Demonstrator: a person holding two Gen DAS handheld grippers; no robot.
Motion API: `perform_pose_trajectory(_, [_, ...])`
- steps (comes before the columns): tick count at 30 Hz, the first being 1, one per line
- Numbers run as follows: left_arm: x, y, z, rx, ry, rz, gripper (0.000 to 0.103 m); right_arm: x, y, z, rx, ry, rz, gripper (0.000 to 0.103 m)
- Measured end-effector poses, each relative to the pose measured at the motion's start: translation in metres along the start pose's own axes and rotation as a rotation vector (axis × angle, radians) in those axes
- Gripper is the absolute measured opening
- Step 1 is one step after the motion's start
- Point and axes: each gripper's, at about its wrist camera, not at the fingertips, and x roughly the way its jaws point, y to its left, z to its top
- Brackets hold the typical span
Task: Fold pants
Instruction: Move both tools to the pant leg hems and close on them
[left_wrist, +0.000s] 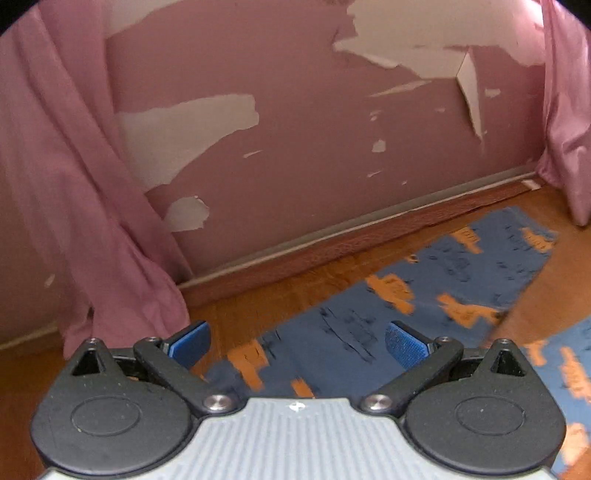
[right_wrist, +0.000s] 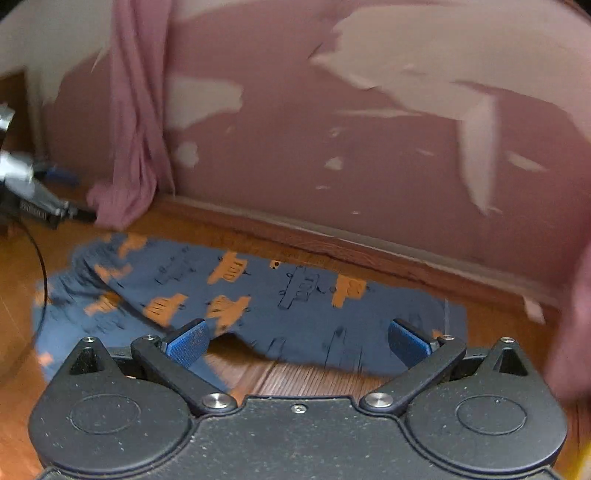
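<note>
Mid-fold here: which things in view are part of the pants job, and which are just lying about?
Job:
- blue patterned pants on the wood floor
- left hand-held gripper, open
- right hand-held gripper, open

Lying about:
- pink curtains
- peeling wall
- black cable

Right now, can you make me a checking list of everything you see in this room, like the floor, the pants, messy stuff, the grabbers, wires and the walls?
Surface: wooden floor, bare where the pants do not cover it.
Job's things: blue pants with orange prints, spread flat near the wall, not yet folded; legs apart.
Clutter: nothing seen.
Grippers: left gripper open, holding nothing, above a pant leg; right gripper open, holding nothing, above the pants' near edge.
Cables: thin black cable curving across the floor at left.
Surroundings: pink wall with peeling paint, pink curtain hanging down to the floor, baseboard.
</note>
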Motion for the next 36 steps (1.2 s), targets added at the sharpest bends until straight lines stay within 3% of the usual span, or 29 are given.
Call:
perform_pose_trajectory(5, [0.070,-0.001,0.001,0.238,-0.014,-0.060,0.102,0.090,-0.020,0.036,-0.184,0.059,0.110,0.102])
perform_pose_trajectory(9, [0.123,0.001,0.000,0.235,0.049,-0.110,0.090,0.154,-0.030,0.056,-0.269,0.124,0.139,0.102])
perform_pose_trajectory(15, [0.169,0.002,0.002,0.221,0.095,-0.177,0.073,0.216,-0.052,0.063,-0.278,0.194,0.177,0.093])
perform_pose_trajectory(20, [0.182,-0.003,0.004,0.242,0.140,-0.261,0.068,0.237,-0.067,0.058,-0.276,0.215,0.257,0.090])
perform_pose_trajectory(27, [0.190,-0.014,0.009,0.311,0.158,-0.286,0.062,0.251,-0.084,0.055,-0.257,0.228,0.282,0.087])
perform_pose_trajectory(30, [0.189,-0.015,0.007,0.304,0.167,-0.297,0.054,0.253,-0.089,0.050,-0.247,0.241,0.297,0.087])
perform_pose_trajectory(33, [0.188,-0.019,0.006,0.301,0.169,-0.307,0.040,0.251,-0.091,0.046,-0.229,0.228,0.307,0.085])
perform_pose_trajectory(36, [0.187,-0.023,0.007,0.293,0.177,-0.322,0.020,0.246,-0.089,0.044,-0.231,0.215,0.320,0.074])
